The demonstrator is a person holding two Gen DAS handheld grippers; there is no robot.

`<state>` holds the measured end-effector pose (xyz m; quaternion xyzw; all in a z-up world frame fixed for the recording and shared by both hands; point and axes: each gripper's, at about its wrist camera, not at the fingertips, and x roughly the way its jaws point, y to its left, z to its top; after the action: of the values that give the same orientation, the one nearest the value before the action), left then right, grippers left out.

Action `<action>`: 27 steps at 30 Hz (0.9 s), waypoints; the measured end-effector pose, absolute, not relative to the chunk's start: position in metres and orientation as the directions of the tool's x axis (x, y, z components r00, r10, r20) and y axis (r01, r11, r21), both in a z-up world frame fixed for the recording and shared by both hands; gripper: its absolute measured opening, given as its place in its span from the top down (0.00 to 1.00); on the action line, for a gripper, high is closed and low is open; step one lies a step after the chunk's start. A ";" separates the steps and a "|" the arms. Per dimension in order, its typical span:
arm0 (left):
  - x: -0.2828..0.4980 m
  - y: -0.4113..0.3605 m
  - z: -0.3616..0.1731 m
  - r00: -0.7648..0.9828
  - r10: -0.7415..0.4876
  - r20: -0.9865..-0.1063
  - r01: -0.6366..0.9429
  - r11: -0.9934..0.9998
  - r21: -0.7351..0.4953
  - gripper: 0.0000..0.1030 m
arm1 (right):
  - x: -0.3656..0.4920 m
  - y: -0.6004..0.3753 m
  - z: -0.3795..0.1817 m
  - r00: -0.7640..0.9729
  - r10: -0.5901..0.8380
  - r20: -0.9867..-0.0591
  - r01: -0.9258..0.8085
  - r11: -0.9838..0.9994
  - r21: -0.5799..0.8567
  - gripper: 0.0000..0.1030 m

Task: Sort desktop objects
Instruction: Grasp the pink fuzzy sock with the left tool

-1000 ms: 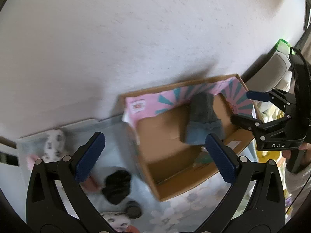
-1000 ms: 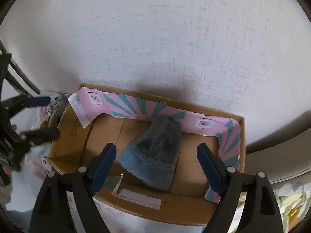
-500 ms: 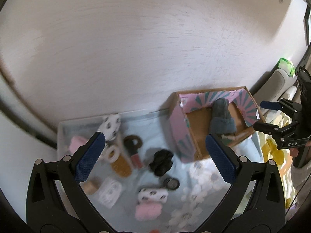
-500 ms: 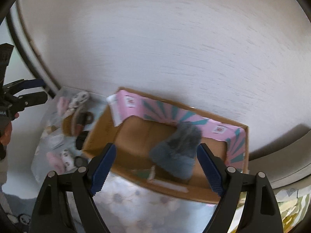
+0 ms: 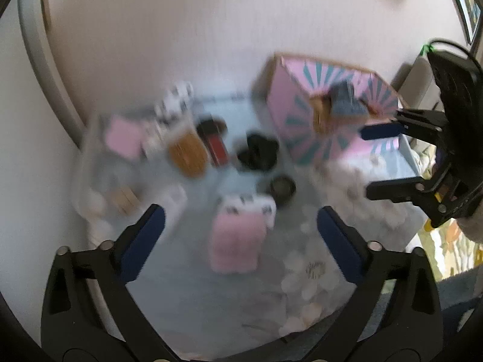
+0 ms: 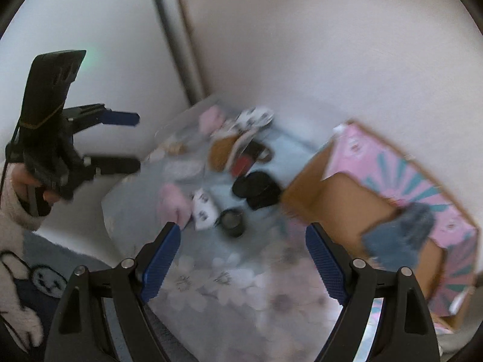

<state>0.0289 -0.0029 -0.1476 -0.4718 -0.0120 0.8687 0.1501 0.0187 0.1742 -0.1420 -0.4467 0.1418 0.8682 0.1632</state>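
Observation:
Both views are motion-blurred. A cardboard box (image 5: 302, 132) with pink and teal flaps (image 6: 389, 166) stands at the right of a floral tablecloth (image 6: 235, 274) and holds a grey knit item (image 6: 398, 238), also in the left wrist view (image 5: 347, 102). Left of the box lie small objects: a pink and white spotted sock (image 5: 238, 235) (image 6: 187, 202), a black bundle (image 5: 259, 150) (image 6: 256, 187), a small dark jar (image 5: 282, 187) (image 6: 232, 220), a tan piece (image 5: 187, 150). My left gripper (image 5: 238, 235) is open above the sock. My right gripper (image 6: 241, 262) is open and empty.
A white wall rises behind the table. More blurred items, a spotted white one (image 5: 175, 99) and a pink one (image 5: 123, 138), lie at the far left. A grey rug (image 6: 36, 274) with a face pattern lies on the floor below the table edge.
Both grippers have pulled back and swung left, away from the box and toward the loose objects. The grey knit item stays in the box. Both stay open.

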 end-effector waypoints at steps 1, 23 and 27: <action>0.031 -0.001 -0.161 -0.504 0.278 -0.818 -0.244 -0.954 -0.174 0.09 | 0.015 0.174 -0.151 -0.548 0.141 -0.825 -0.402 -0.909 0.111 0.21; 0.034 -0.003 -0.235 -0.551 0.249 -0.796 -0.158 -0.968 -0.194 0.57 | -0.044 0.185 -0.242 -0.507 0.096 -0.857 -0.265 -0.963 0.049 0.63; 0.035 -0.006 -0.227 -0.559 0.247 -0.792 -0.158 -0.969 -0.191 0.57 | -0.041 0.185 -0.240 -0.502 0.108 -0.858 -0.274 -0.961 0.039 0.68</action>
<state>0.0351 -0.0058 -0.2272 -0.4555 -0.0490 0.8814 0.1149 -0.0414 0.1851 -0.2403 -0.4866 0.0851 0.8624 0.1108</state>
